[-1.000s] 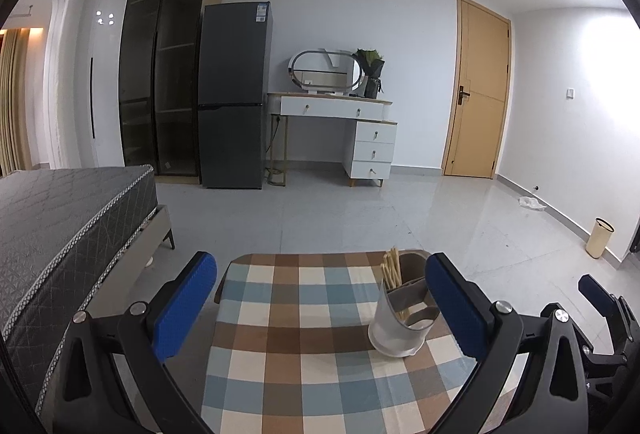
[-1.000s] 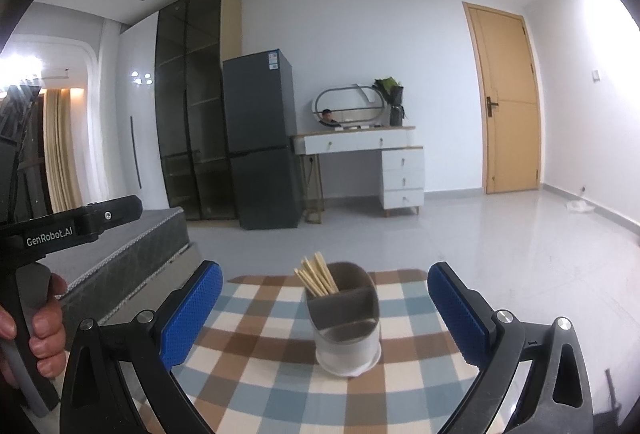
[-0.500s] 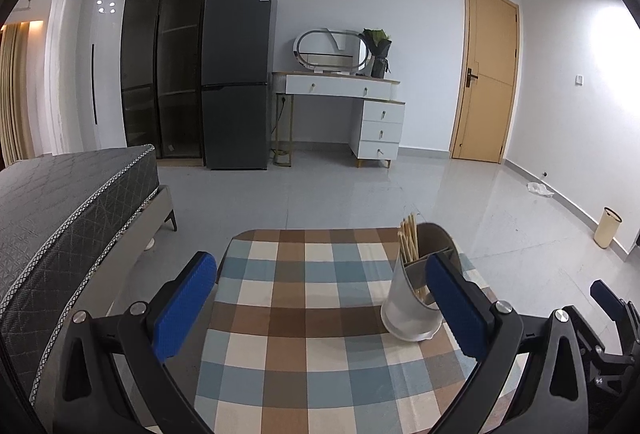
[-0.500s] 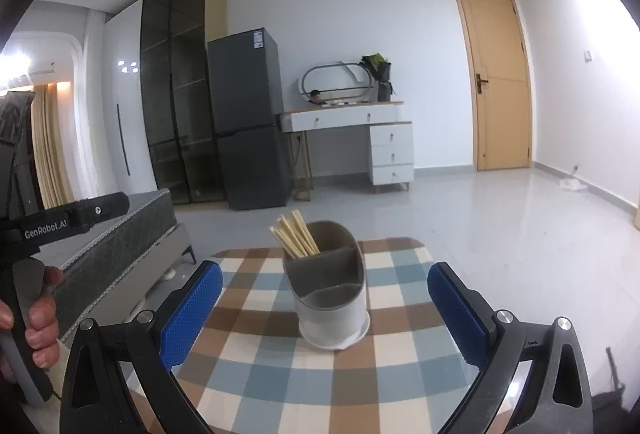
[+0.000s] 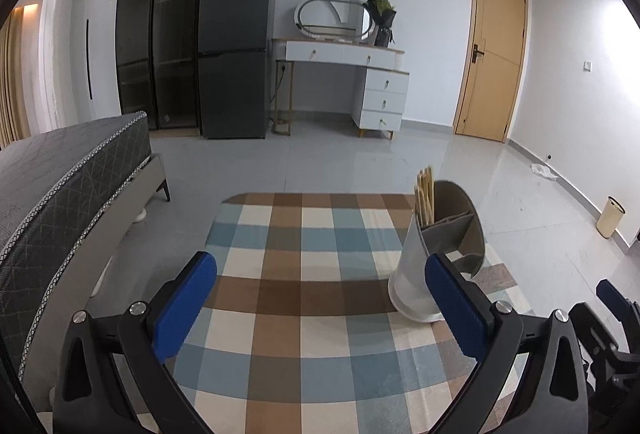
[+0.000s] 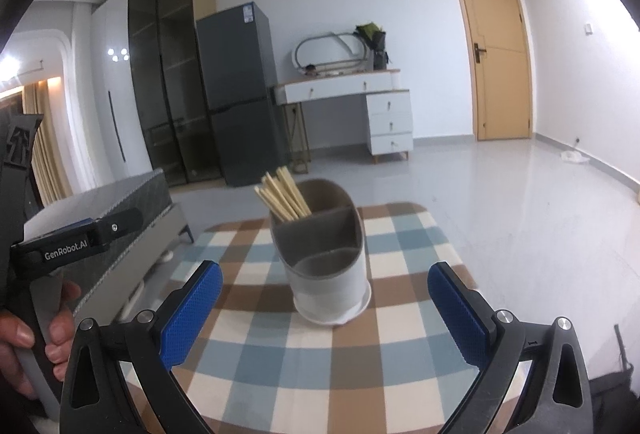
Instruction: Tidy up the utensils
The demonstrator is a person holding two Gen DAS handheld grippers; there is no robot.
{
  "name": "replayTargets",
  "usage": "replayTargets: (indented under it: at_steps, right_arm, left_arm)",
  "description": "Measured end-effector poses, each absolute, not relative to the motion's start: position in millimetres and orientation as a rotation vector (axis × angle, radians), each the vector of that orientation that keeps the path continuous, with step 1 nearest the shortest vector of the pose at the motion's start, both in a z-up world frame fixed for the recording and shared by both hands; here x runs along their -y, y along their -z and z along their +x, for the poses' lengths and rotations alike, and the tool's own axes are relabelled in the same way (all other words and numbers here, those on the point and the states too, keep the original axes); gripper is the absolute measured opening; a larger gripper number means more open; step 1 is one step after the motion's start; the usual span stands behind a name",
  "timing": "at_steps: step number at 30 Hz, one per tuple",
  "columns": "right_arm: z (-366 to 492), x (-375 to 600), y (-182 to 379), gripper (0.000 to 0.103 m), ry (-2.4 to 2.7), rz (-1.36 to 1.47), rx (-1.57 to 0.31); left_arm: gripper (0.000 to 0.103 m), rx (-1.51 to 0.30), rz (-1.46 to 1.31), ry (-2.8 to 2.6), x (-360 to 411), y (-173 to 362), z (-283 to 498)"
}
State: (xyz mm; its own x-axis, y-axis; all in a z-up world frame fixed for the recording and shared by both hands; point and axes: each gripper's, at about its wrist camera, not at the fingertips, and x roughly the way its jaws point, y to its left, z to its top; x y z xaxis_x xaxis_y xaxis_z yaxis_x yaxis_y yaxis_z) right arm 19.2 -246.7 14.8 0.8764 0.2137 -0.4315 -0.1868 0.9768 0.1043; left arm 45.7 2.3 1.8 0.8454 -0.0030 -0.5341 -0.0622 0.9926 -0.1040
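Checked cloth covers our counter (image 6: 400,354); only our right view shows a hand (image 6: 24,338), and the caddy (image 6: 326,274) of chopsticks (image 6: 284,195) stands at twelve o'clock between released right fingers (image 6: 192,308), at two o'clock behind released left fingers (image 5: 454,302).

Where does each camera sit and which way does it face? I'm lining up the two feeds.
Left wrist: rides the left claw, looking along its open fingers over the checked tablecloth; the utensil holder stands ahead right, the right claw at the edge.
Right wrist: rides the right claw, open and aimed at the utensil holder; the left hand grips its handle at left.
Shared: holder with chopsticks, tablecloth, fridge, door.
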Motion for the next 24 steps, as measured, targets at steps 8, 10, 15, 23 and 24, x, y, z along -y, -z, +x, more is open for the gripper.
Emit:
replayTargets:
  at_steps: [8, 10, 15, 23, 24]
  right_arm:
    - [31, 246, -1, 0.103, -0.203, 0.055, -0.505]
    - [33, 247, 0, 0.103, -0.200, 0.064, -0.514]
    - [35, 250, 2, 0.103, -0.196, 0.079, -0.533]
    - [33, 247, 0, 0.103, -0.193, 0.073, -0.527]
    - [33, 247, 0, 0.103, -0.192, 0.071, -0.526]
  left_arm:
    - [0.101, -0.639, -0.105, -0.016, 10, 11, 61]
    - [0.101, -0.641, -0.097, -0.010, 13, 12, 63]
    - [0.101, -0.636, -0.085, 0.001, 17, 10, 60]
    - [0.101, -0.630, -0.102, -0.026, 11, 5, 59]
    - [0.101, -0.617, -0.113, -0.025, 9, 2, 57]
